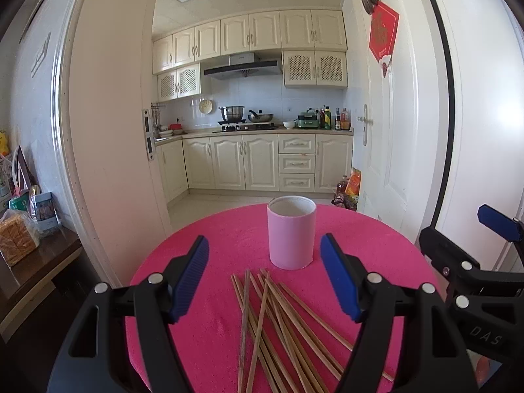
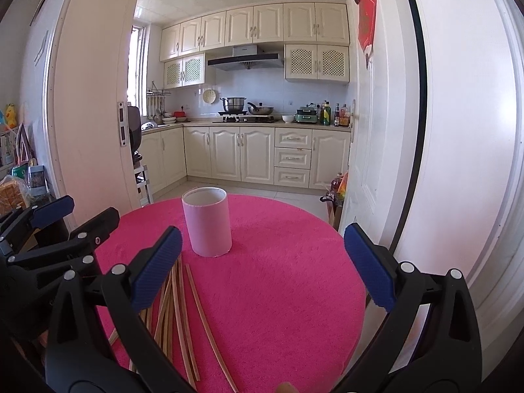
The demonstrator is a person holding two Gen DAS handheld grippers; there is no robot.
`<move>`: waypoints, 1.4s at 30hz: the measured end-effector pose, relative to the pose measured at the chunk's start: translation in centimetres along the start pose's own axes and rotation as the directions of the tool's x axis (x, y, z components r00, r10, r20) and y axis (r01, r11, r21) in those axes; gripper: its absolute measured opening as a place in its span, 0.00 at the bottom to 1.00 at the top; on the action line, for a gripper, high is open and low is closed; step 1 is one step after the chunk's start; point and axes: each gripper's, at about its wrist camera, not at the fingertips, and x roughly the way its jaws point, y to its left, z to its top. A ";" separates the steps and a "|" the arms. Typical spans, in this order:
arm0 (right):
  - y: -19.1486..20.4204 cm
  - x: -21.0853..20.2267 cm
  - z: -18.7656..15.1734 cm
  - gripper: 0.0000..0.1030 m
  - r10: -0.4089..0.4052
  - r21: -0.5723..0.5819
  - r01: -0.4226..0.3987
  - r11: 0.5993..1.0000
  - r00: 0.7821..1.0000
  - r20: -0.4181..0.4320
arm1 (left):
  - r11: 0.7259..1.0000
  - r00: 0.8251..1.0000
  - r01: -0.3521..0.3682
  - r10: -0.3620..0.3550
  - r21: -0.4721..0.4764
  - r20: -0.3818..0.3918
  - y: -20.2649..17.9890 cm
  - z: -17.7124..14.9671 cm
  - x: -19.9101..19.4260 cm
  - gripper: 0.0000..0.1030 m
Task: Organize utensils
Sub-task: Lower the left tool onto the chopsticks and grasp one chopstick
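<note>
Several wooden chopsticks (image 1: 278, 324) lie in a loose pile on the round pink table (image 1: 229, 229), just in front of an upright, empty pink cylinder holder (image 1: 291, 232). My left gripper (image 1: 265, 278) is open and empty, hovering over the pile with a finger on each side. My right gripper (image 2: 265, 265) is open and empty, to the right of the chopsticks (image 2: 183, 314) and in front of the holder (image 2: 207, 221). The right gripper also shows at the right edge of the left wrist view (image 1: 471, 245).
The pink table's (image 2: 294, 262) edge drops off on all sides. A dark wooden side cabinet (image 1: 36, 262) with packaged goods stands to the left. A white door (image 1: 386, 131) is on the right. A kitchen with cream cabinets lies beyond.
</note>
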 end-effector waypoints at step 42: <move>8.0 19.0 -6.0 0.25 0.175 -0.103 -0.431 0.897 0.557 -0.812 | 0.977 0.700 0.148 -0.211 -0.151 -0.682 6.8 -7.0 16.9 0.07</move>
